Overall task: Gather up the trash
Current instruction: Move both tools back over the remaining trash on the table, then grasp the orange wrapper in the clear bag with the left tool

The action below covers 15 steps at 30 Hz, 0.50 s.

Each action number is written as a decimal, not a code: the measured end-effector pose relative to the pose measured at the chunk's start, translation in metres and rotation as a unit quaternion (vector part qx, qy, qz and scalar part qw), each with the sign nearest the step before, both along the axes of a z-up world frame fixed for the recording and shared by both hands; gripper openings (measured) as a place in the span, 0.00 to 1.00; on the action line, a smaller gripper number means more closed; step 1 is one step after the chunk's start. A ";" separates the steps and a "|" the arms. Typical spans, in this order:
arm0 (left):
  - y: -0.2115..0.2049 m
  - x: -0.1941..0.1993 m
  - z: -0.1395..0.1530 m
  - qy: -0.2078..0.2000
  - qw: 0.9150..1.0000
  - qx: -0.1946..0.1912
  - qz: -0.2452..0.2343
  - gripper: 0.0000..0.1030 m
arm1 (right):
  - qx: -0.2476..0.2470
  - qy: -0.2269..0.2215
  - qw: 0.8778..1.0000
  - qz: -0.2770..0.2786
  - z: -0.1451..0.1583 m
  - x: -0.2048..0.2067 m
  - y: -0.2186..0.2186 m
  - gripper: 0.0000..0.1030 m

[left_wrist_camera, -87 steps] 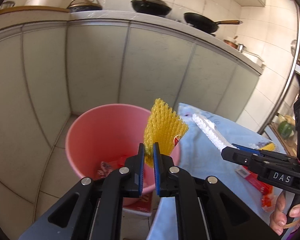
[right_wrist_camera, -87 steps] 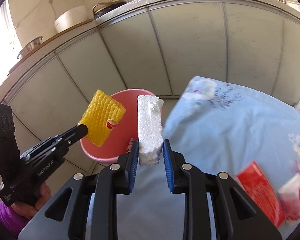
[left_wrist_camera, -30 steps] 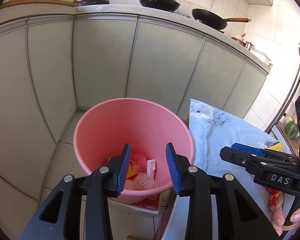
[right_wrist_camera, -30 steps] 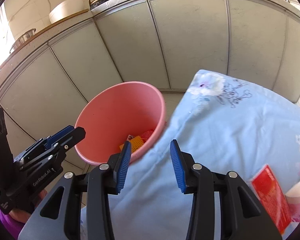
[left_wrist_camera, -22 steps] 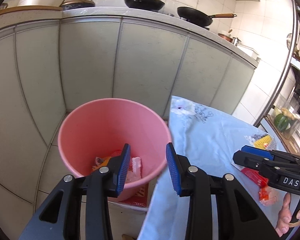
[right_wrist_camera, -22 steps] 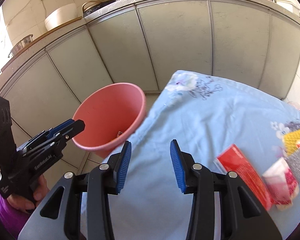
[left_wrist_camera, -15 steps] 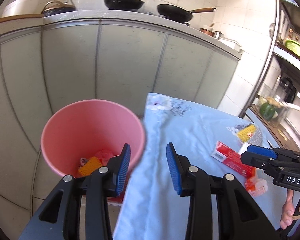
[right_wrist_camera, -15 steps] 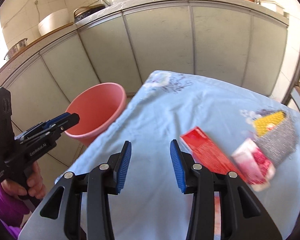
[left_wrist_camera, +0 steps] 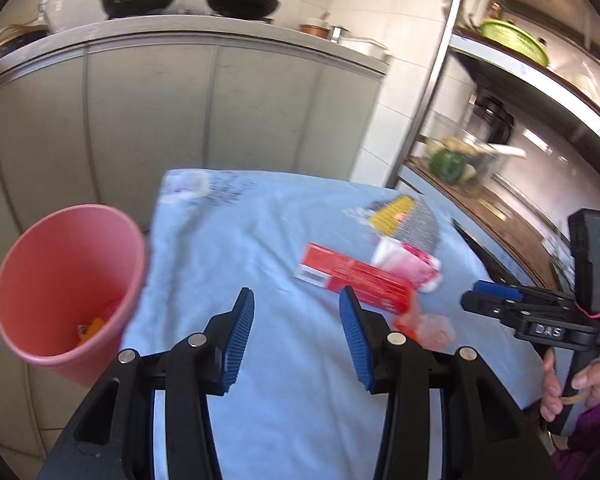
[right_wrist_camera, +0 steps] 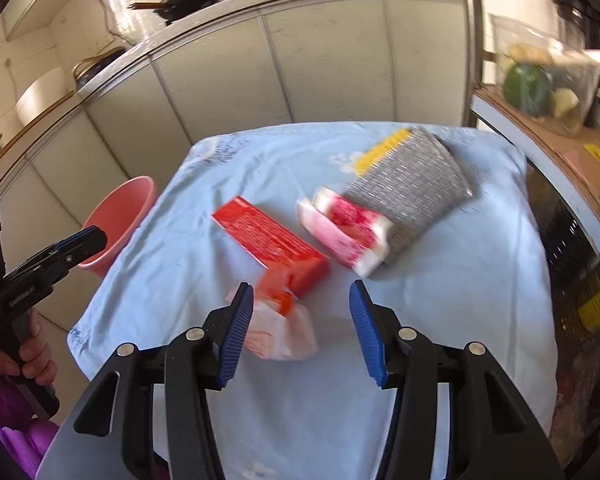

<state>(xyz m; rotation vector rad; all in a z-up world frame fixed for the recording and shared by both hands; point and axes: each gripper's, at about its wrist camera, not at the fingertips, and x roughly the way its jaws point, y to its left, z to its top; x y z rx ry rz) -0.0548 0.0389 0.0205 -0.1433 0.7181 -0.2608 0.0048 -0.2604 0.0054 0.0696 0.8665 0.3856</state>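
A pink bin (left_wrist_camera: 64, 280) with trash inside stands on the floor left of the blue-clothed table (left_wrist_camera: 260, 240); it also shows in the right wrist view (right_wrist_camera: 118, 220). On the cloth lie a red box (right_wrist_camera: 270, 240), a pink-and-white packet (right_wrist_camera: 346, 234), a grey-and-yellow scrubber pack (right_wrist_camera: 412, 184) and a crumpled orange-and-clear wrapper (right_wrist_camera: 282, 324). My left gripper (left_wrist_camera: 296, 336) is open and empty over the table's near part. My right gripper (right_wrist_camera: 300, 328) is open and empty, just above the crumpled wrapper.
Grey kitchen cabinets (left_wrist_camera: 160, 112) with pans on the counter run behind the table. A metal shelf unit (left_wrist_camera: 500, 152) with vegetables stands to the right. A cardboard box (right_wrist_camera: 572, 152) sits right of the table.
Both grippers let the yellow net and the foam piece go into the bin, opened, and swung right from the bin toward the trash on the table.
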 end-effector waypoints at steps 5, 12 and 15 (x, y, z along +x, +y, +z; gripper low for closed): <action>-0.039 0.007 -0.009 0.023 0.997 -0.008 -0.074 0.42 | 0.000 0.010 1.000 -0.018 -0.010 -0.008 -0.018 0.49; -0.084 0.014 -0.025 0.059 0.987 0.004 -0.148 0.42 | 0.009 0.015 0.999 -0.030 -0.015 -0.012 -0.028 0.49; -0.097 0.019 -0.037 0.078 0.984 0.011 -0.160 0.42 | 0.012 0.016 0.999 -0.031 -0.017 -0.013 -0.030 0.49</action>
